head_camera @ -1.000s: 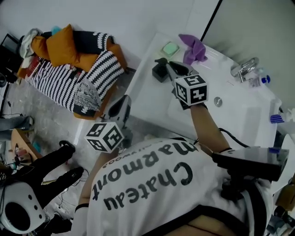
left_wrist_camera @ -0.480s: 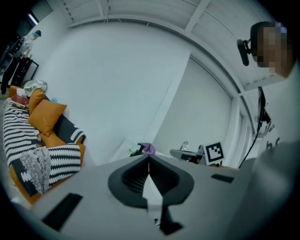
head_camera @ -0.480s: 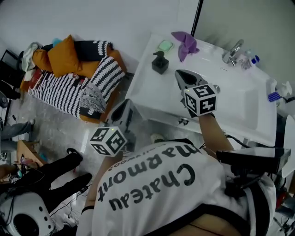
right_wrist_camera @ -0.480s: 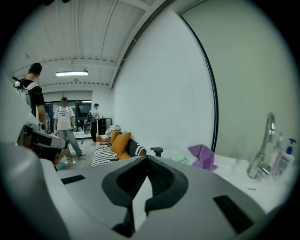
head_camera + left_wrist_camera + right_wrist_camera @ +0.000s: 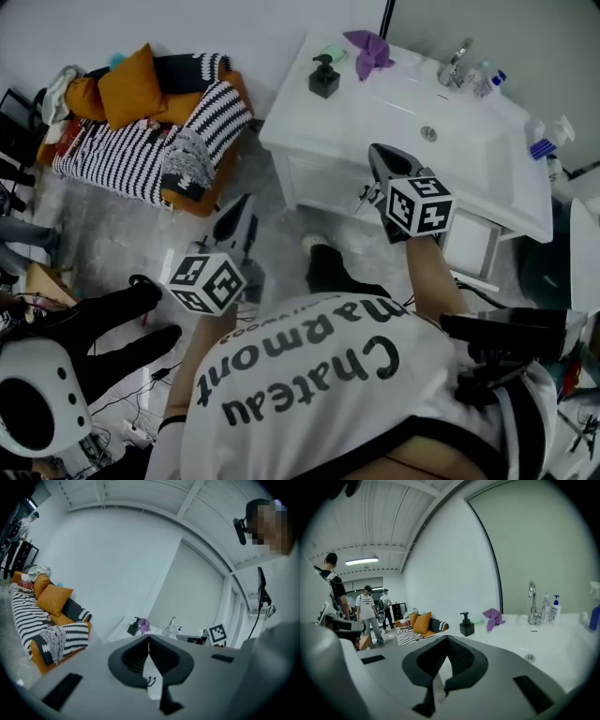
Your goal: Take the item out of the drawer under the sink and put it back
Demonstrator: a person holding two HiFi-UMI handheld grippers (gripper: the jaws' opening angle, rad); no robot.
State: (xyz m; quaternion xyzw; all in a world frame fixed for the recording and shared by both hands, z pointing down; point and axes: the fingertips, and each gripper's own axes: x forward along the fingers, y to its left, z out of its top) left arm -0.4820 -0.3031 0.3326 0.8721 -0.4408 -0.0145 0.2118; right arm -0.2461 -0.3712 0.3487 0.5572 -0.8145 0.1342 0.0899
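Grey left claw and right claw, jaws together, both empty.

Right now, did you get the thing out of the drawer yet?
Not yet, it seems. The left gripper and right gripper both have fingers shut on nothing, facing the white sink cabinet. No item is out. Left to do: take it out from under the sink, put it back.

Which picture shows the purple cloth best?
The right gripper view: the purple cloth sits close and sharp on the sink counter, near the soap pump. The head view shows it small from above; the left gripper view, only a tiny speck.
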